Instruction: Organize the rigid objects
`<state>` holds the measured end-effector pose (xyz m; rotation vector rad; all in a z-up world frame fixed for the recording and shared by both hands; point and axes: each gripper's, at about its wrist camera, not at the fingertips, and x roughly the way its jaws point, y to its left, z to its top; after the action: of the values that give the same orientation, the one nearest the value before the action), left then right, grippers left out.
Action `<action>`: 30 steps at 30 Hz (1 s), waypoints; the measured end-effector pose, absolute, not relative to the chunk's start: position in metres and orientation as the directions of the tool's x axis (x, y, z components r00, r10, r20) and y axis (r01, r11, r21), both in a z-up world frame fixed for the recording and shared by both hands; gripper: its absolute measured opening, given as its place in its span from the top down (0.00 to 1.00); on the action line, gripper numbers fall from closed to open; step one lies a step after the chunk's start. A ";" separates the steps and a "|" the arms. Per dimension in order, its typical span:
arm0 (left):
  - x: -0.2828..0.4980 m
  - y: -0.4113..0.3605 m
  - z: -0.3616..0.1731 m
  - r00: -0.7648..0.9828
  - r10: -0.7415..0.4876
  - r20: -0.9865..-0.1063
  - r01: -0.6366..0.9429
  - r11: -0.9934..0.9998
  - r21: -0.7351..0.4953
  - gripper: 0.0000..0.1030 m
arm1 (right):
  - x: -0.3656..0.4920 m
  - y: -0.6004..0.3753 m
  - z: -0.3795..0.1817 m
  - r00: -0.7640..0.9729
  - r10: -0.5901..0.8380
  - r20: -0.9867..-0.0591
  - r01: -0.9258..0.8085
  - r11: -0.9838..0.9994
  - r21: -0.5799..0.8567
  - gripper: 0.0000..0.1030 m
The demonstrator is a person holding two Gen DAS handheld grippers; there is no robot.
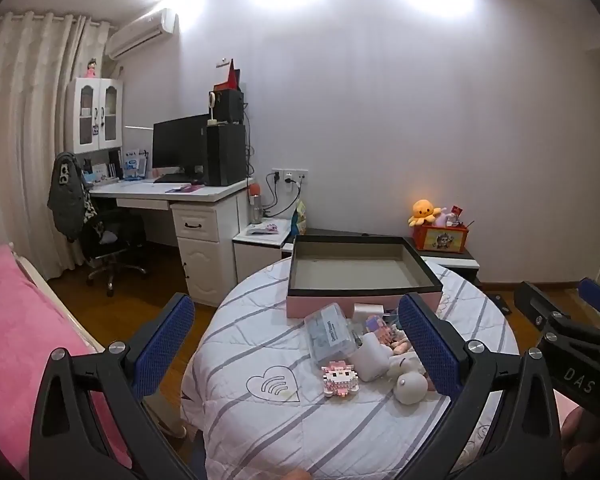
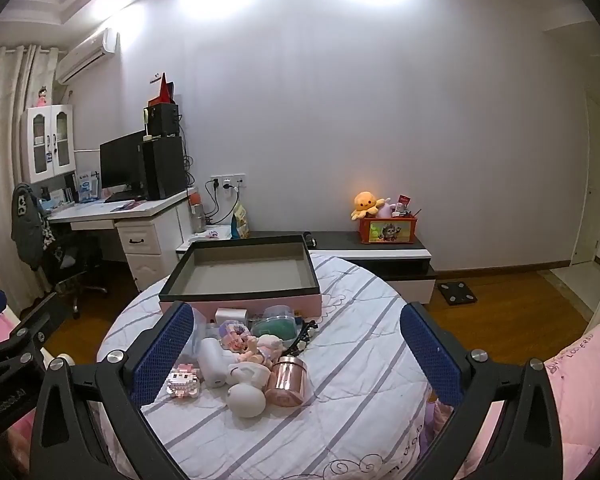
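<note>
I am holding the left tongs [image 1: 296, 354] and right tongs [image 2: 296, 356] wide open and empty above the quilt-covered round tabletop [image 2: 360, 364], aiming, left to right, past the pink brick-built figure [image 2: 183, 385] toward the rose-gold metal can [image 2: 287, 377], just before the empty pink-sided black-rimmed box [image 2: 240, 276].

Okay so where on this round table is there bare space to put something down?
The box is empty inside. Bare quilt lies right of the rose-gold jar, out to the table edge, and in front of the white egg. In the left wrist view, cloth is free around the heart print. Between box and jar it is crowded with toys.
</note>
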<state>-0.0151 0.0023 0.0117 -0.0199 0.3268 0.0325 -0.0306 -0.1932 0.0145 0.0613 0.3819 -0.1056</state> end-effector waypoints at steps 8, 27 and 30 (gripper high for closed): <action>-0.015 -0.001 0.015 0.946 0.030 -0.323 -0.035 0.999 -0.011 0.00 | -0.033 -0.193 0.015 0.926 -0.092 -0.365 0.113 0.993 0.038 0.00; -0.020 -0.003 0.026 0.951 0.029 -0.307 -0.034 0.999 -0.011 0.00 | -0.033 -0.192 0.017 0.928 -0.092 -0.360 0.112 0.993 0.036 0.00; -0.020 -0.002 0.026 0.951 0.030 -0.308 -0.035 0.999 -0.011 0.00 | -0.033 -0.192 0.019 0.930 -0.090 -0.358 0.110 0.993 0.036 0.00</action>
<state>-0.0202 -0.0024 0.0259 -0.0163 0.3124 0.0327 -0.0329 -0.1924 0.0189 0.0562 0.3634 -0.1029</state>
